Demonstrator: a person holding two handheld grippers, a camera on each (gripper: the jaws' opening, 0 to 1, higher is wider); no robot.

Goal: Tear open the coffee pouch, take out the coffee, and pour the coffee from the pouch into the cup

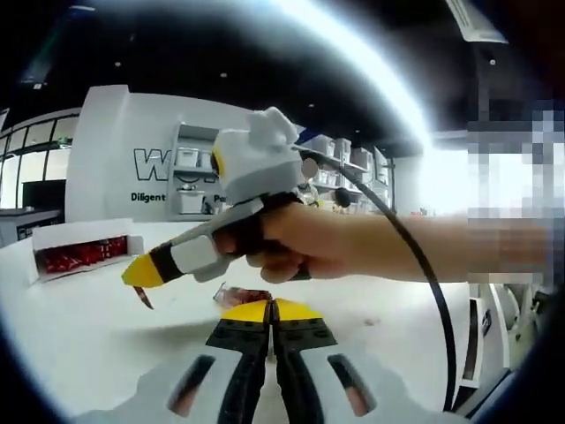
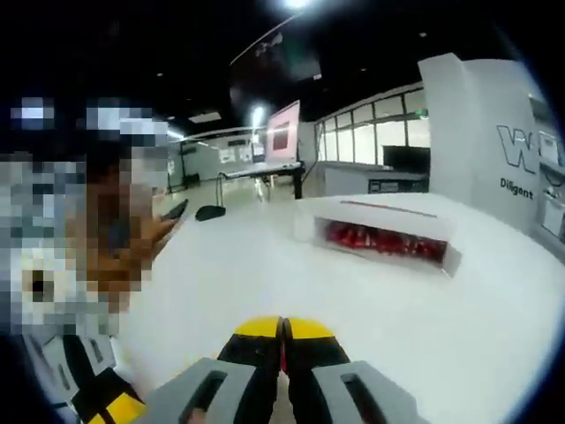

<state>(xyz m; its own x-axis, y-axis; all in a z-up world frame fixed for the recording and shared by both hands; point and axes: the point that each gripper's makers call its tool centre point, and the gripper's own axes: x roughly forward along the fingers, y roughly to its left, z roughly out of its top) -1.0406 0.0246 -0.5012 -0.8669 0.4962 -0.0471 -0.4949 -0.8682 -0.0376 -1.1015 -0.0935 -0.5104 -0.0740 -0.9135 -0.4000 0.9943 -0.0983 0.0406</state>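
Large white tabletop (image 1: 79, 353) spans both views. On it, toward the far side, sits a long white open-fronted cardboard box (image 2: 380, 231) packed with a row of red sachets (image 2: 380, 240); in the left gripper view the same box stands well apart to the left. No cup is identifiable in either view. The right gripper (image 1: 141, 276), grey body with yellow-and-black jaws, crosses the left gripper view from the right, held by a bare hand (image 1: 309, 238), a black cable (image 1: 415, 256) trailing from it; its jaws are pressed together on a small dark red scrap at the tip, which reads as a torn-off strip, though it is too small to confirm. In the right gripper view a thin red sliver shows between its 2 closed jaws. The left gripper (image 1: 272, 311) has its yellow tips pressed together on the near edge of the small dark red foil coffee pouch (image 1: 243, 296), which juts out just beyond the tips, close above the table and under the right gripper. Judgement: tear step appears in progress or just finished; pouring not begun. Handling: pouch looks very light, thin and limp, glossy film likely slippery, and it will sag or spill if tipped once open. Best hold is on the flat sealed edge away from the torn end, keeping the opening upward until it is over a cup.
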